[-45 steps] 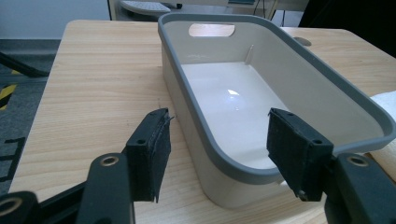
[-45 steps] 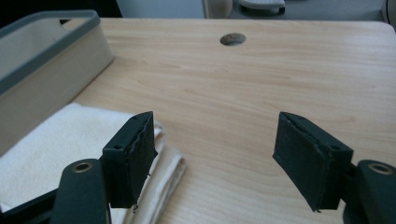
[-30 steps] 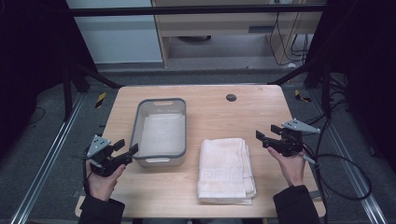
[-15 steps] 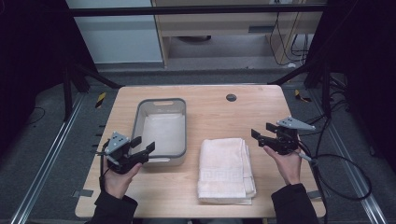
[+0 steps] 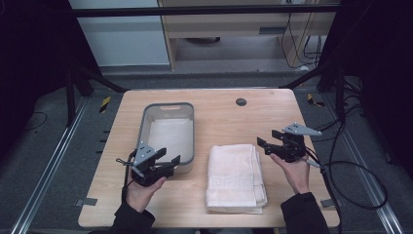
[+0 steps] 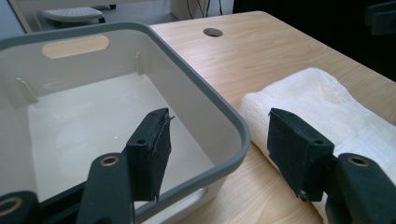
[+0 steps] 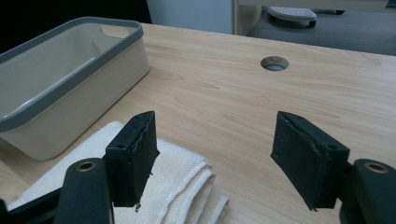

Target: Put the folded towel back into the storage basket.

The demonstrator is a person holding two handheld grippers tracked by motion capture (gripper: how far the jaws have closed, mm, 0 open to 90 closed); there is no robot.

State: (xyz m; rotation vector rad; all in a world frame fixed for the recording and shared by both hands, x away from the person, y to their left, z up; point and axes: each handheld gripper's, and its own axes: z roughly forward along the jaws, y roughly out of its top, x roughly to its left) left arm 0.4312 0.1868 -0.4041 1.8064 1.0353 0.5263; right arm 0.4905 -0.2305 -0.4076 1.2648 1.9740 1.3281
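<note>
1. At the near edge of the wooden surface (image 5: 219,117), two forearms in dark sleeves come in from the bottom, each hand holding a tool.
2. The left hand-held gripper (image 5: 168,163) sits right at the near right corner of the tub (image 5: 144,127). Its jaws are spread wide, nothing between them. From the left gripper view, one jaw hangs over the inside of the tub and the other sits out past the rim, over the gap towards the towel (image 6: 327,102).
3. The right hand-held gripper (image 5: 268,141) is held just off the towel's far right corner, jaws also spread and empty. In the right gripper view, the left jaw is over the edge of the towel (image 7: 177,182) and the right one is over bare wood.
4. The folded white towel (image 5: 234,176) lies flat near the middle of the surface, just right of the tub. Can't tell if they actually touch.
5. The tub is cream with a grey rim, looks empty inside, with a handle slot (image 5: 169,107) in its far wall.
6. Farther back there's a round cable hole (image 5: 240,102) in the surface.
7. Beyond that, floor, and a cabinet (image 5: 234,24).
</note>
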